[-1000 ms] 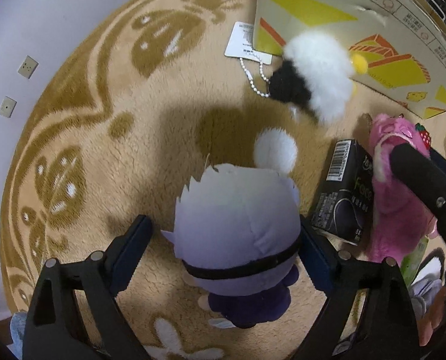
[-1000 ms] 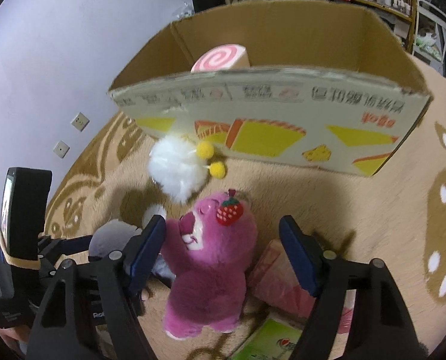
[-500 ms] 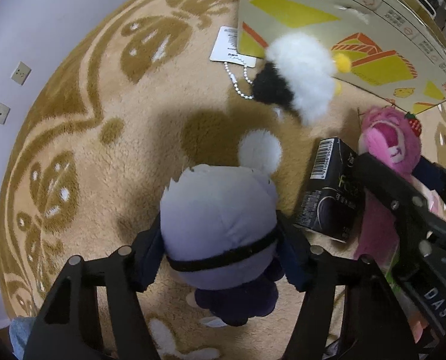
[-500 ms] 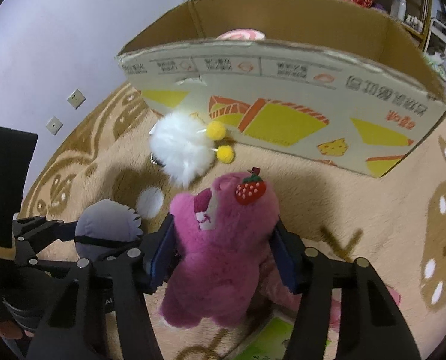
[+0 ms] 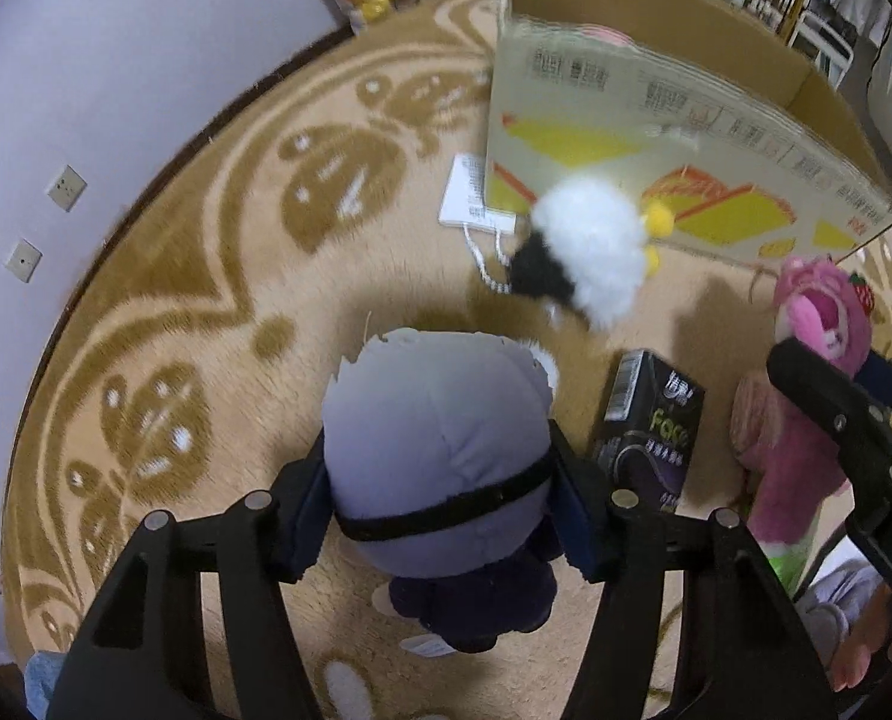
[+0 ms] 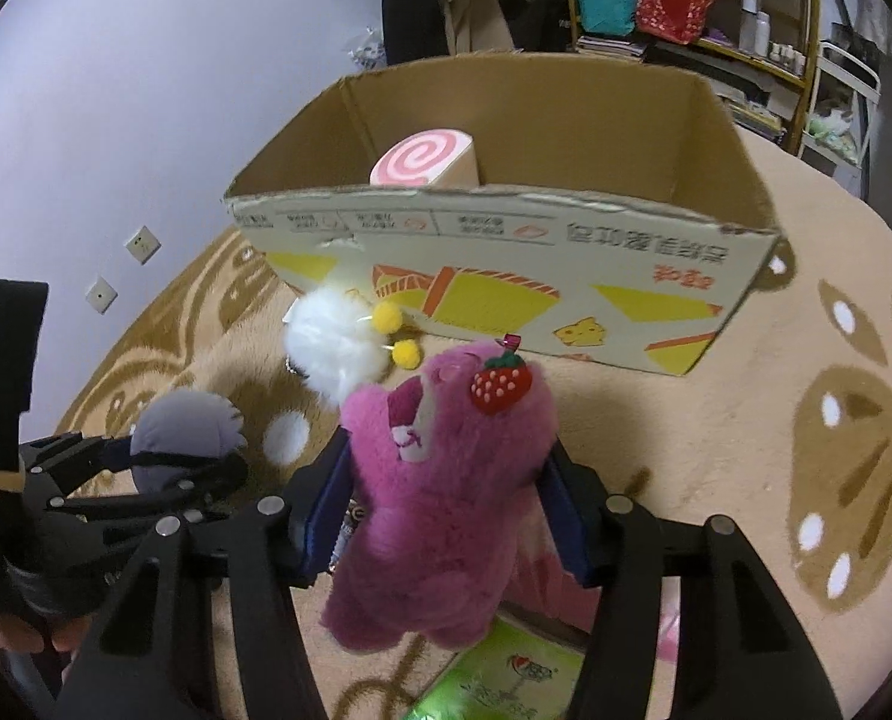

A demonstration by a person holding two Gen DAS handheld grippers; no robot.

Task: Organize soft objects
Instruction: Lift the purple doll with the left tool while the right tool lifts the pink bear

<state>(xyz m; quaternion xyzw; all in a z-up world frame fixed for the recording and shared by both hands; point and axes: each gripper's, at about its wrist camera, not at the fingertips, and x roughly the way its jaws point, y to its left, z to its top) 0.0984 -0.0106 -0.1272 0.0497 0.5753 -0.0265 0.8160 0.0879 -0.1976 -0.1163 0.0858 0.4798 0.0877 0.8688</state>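
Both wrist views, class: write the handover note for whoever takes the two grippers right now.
Left gripper: closed on the grey-headed plush doll.
Right gripper: closed on the pink bear plush.
Cardboard box ahead, open, holding the pink swirl roll plush.
Done: roll boxed, both toys gripped.
Left: box both, then the white fluffy plush on the rug.
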